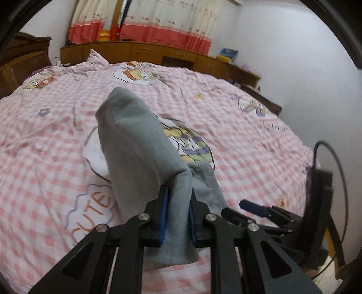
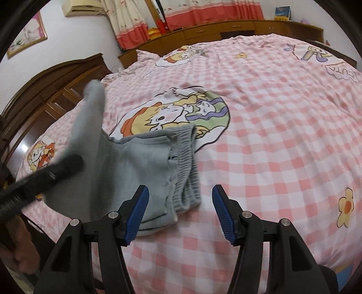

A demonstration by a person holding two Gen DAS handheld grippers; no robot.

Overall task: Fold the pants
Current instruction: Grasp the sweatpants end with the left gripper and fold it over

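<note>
Pants [image 1: 135,144] of grey knit fabric sit on a wide bed, one leg lifted off the covers and pinched between the blue pads [image 1: 164,217] of the left gripper [image 1: 178,214], whose jaws are clenched on the cloth. From the right wrist view the ribbed waistband [image 2: 185,158] and seat lie bunched on the bedspread [image 2: 271,135], just ahead of the right gripper [image 2: 180,212], which stands released with nothing between its fingers. That raised leg crosses the left side of the right camera's view, and the dark body of the left tool blurs in front of it. No boxes or baskets can be made out on the bed. Pink and white checks cover the bedspread, printed with cartoon characters and yellow flowers. Behind it runs a low wooden cabinet [image 1: 158,53] under cream curtains [image 1: 163,20] with a coral hem. A dark wooden wardrobe [image 2: 45,95] stands to the left, a framed picture [image 2: 28,34] on the white wall above it
</note>
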